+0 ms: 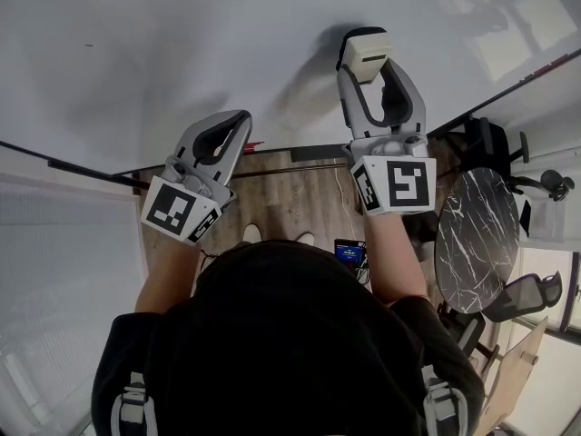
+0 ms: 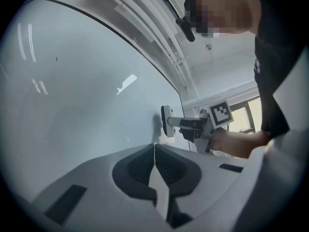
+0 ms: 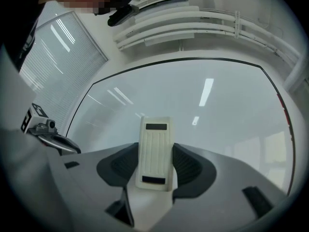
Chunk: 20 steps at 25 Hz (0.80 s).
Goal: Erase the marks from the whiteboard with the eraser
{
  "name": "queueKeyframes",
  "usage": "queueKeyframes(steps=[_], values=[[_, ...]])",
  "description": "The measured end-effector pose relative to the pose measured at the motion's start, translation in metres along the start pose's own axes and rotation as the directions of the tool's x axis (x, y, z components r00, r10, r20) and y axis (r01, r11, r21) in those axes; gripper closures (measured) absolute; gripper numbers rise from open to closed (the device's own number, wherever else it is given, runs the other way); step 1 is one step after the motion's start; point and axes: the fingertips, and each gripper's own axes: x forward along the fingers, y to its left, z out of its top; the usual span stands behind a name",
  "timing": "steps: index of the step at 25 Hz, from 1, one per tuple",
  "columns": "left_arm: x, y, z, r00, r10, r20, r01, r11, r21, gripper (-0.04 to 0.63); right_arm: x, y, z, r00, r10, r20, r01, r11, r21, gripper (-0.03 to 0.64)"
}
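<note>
- While the person is facing the whiteboard (image 1: 182, 53), the right gripper (image 1: 370, 78) is pinching the cream eraser (image 1: 367, 54) between its two jaws.
- Seen from the left gripper view, the eraser's pad is pressing flat against the board.
- The left gripper (image 1: 229, 133) is hovering lower and to the left, near the board, with its jaws pressed together on nothing.
- A small dark mark (image 1: 88, 45) is showing on the board, well apart from the eraser.
- A round marble table (image 1: 477, 234) is standing on the wood floor (image 1: 300, 198) at the person's right.
</note>
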Motion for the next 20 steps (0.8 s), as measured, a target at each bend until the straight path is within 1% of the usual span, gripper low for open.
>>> queueKeyframes(steps=[4,7,13,16,20], values=[[-0.011,0.007,-0.001,1.000,0.025,-0.004,-0.025,1.000,-0.001,0.588,0.016,0.021,0.004,1.000,0.027,0.004,-0.027,0.998,-0.054,0.394],[-0.021,0.013,-0.002,0.999,0.046,-0.010,-0.046,0.999,-0.007,0.588,0.026,0.031,0.005,0.999,0.040,0.002,-0.040,0.997,-0.065,0.394],[-0.028,0.020,-0.006,0.998,0.062,-0.017,-0.063,0.998,-0.017,0.588,0.033,0.027,0.004,0.999,0.033,-0.007,-0.033,0.998,-0.049,0.394],[-0.026,0.020,-0.007,0.998,0.055,-0.017,-0.056,0.998,-0.023,0.588,0.032,0.025,0.005,1.000,0.029,-0.007,-0.029,0.999,-0.035,0.394],[-0.017,0.016,-0.008,0.999,0.035,-0.013,-0.035,0.999,-0.028,0.588,0.029,0.010,0.005,1.000,-0.001,-0.009,0.000,0.999,-0.038,0.394]])
